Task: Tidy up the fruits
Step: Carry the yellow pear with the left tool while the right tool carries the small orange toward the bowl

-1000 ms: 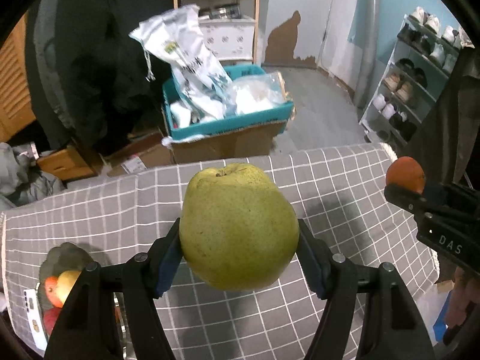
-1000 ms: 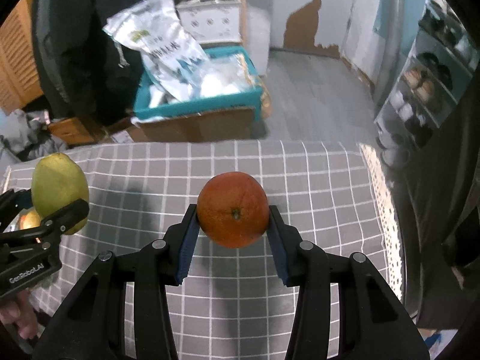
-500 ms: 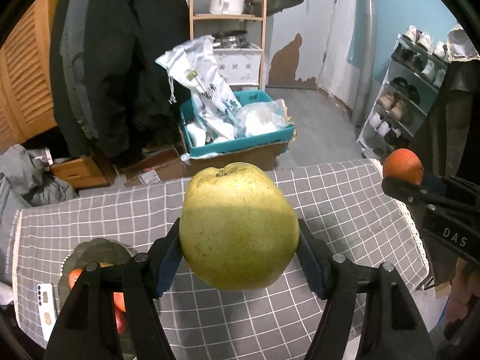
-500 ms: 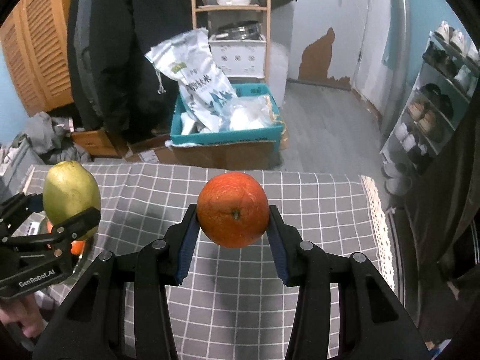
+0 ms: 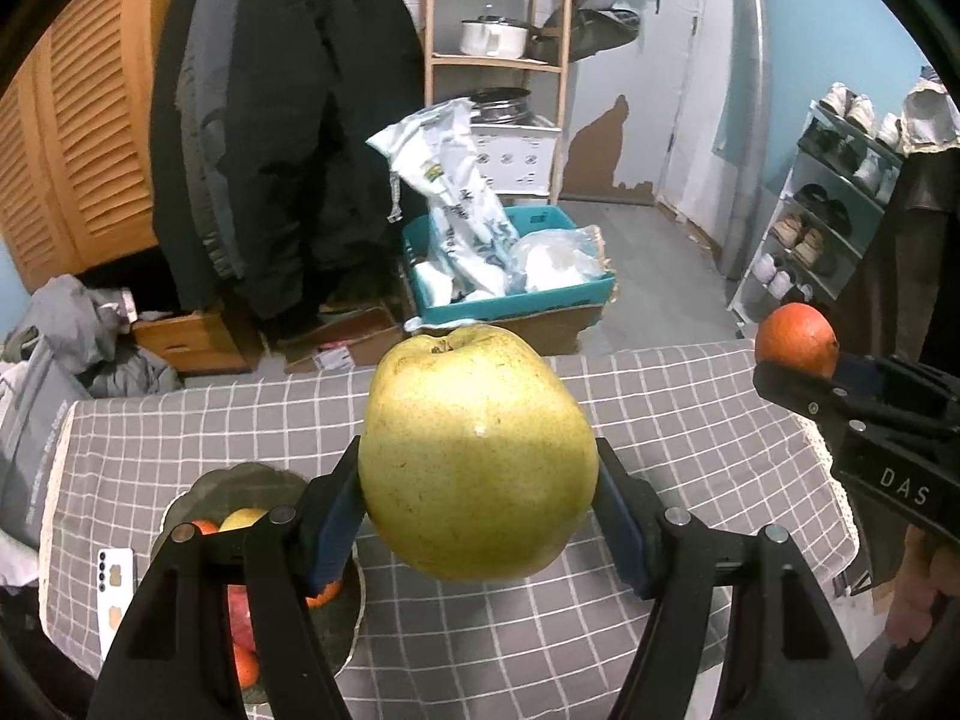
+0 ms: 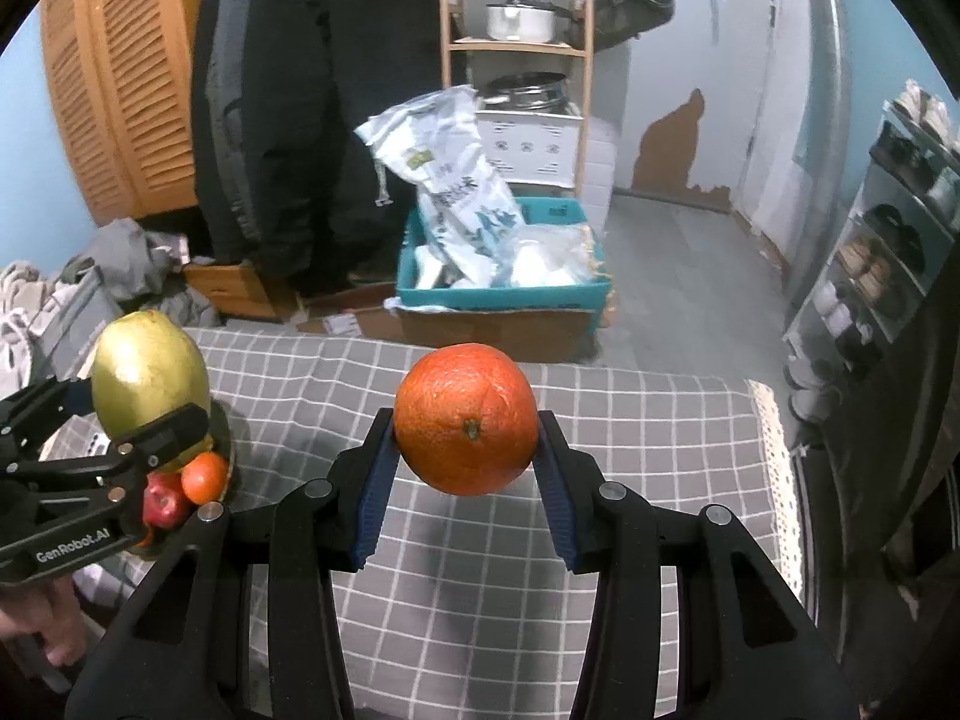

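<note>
Left claw (image 5: 478,510): pear (image 5: 477,456) is gripped above table (image 5: 690,420). Right claw (image 6: 466,474): orange (image 6: 466,418) is gripped.

Bare checked worktop (image 6: 630,450) across middle and right: open passage there. At left, bowl (image 5: 240,480) heaped with fruit, phone (image 5: 114,576) just beside it. Left tool (image 5: 480,498) filled by pear (image 5: 477,456), right tool (image 6: 465,462) by orange (image 6: 467,426), well apart. Beyond far edge, teal crate (image 6: 504,300) of bags.
</note>
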`<action>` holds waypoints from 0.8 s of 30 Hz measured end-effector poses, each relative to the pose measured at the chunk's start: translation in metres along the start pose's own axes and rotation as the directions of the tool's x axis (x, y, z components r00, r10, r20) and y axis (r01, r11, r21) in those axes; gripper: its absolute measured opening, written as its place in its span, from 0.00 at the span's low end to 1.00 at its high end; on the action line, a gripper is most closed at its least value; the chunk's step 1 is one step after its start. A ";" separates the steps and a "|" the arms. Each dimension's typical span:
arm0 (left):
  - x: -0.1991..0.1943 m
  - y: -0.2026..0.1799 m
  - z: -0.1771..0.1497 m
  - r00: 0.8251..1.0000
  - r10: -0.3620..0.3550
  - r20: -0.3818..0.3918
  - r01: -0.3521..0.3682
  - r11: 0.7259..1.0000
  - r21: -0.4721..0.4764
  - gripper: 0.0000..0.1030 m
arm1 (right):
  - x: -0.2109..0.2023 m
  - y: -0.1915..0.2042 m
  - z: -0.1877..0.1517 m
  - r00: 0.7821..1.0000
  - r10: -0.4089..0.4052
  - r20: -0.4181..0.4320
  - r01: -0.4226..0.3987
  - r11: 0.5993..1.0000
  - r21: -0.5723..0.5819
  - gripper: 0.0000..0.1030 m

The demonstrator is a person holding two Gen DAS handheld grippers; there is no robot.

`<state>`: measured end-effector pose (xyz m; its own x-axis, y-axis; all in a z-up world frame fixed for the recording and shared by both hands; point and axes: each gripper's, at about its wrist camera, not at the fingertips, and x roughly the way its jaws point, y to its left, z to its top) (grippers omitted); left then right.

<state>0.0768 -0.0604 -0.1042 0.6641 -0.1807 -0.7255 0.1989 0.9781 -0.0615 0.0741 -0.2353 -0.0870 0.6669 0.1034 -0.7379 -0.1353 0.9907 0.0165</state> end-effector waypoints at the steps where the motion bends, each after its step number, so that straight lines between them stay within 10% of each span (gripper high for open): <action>1: 0.000 0.004 -0.002 1.000 0.003 -0.002 -0.003 1.000 -0.007 0.69 | 0.002 0.004 0.000 1.000 0.006 -0.004 -0.006 1.000 -0.003 0.43; 24: 0.001 0.104 -0.036 0.992 0.112 -0.051 -0.118 0.982 -0.148 0.69 | 0.050 0.107 0.016 0.983 0.164 -0.080 -0.170 0.982 -0.084 0.43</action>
<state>0.0717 0.0445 -0.1362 0.6441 -0.0648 -0.7622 0.0101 0.9970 -0.0762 0.1046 -0.1225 -0.1111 0.5751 0.2567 -0.7768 -0.3080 0.9476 0.0850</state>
